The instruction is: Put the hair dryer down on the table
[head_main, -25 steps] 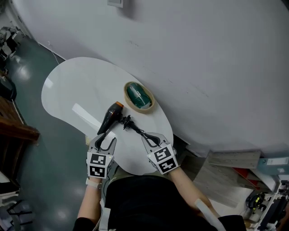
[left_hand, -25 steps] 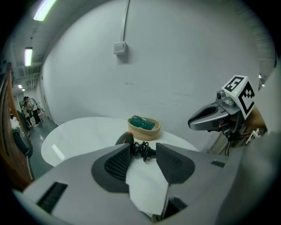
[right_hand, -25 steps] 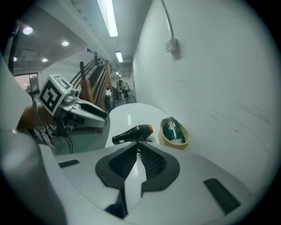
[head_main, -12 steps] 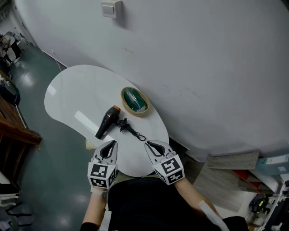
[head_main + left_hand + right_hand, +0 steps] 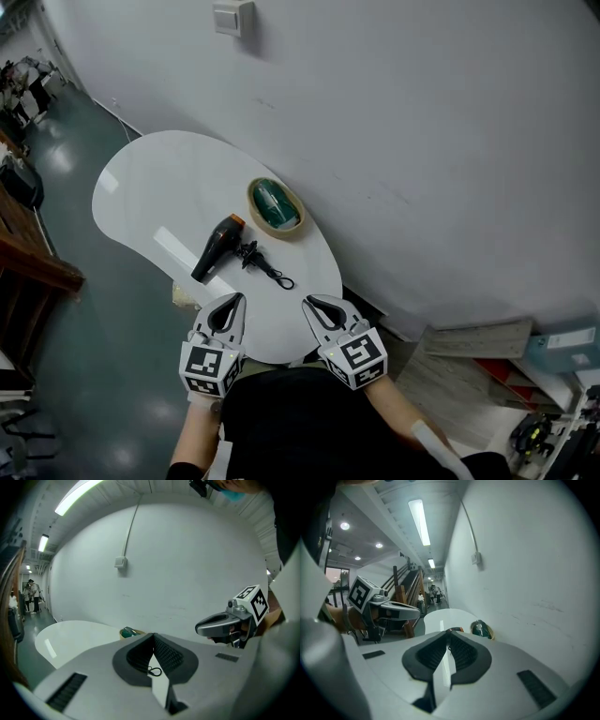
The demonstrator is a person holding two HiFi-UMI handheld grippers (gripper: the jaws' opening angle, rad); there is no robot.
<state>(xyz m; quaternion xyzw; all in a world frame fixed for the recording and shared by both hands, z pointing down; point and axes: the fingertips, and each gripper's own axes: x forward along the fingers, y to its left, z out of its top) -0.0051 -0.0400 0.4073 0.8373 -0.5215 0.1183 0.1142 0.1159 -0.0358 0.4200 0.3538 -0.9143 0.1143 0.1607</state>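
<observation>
The black hair dryer (image 5: 212,248) with an orange end lies on the white table (image 5: 141,178), and its cord (image 5: 262,265) is curled beside it. Both grippers hover at the table's near edge, short of the dryer and clear of it. My left gripper (image 5: 228,303) is shut; its jaws have just closed with nothing between them. My right gripper (image 5: 313,304) is shut and empty too. In the left gripper view the fingertips (image 5: 153,634) meet, and the cord (image 5: 154,671) shows below them. The right gripper view shows the dryer's orange end (image 5: 455,629) just past the closed tips (image 5: 450,632).
A tan bowl (image 5: 275,206) with a green object in it stands on the table by the grey wall. A wall switch (image 5: 232,16) is above. Dark wooden furniture (image 5: 28,258) stands at the left, and clutter (image 5: 539,427) lies on the floor at the lower right.
Both grippers pulled back from the hair dryer towards the person. The left jaws, open round the dryer's handle a second ago, are now shut. The dryer stays lying on the table.
</observation>
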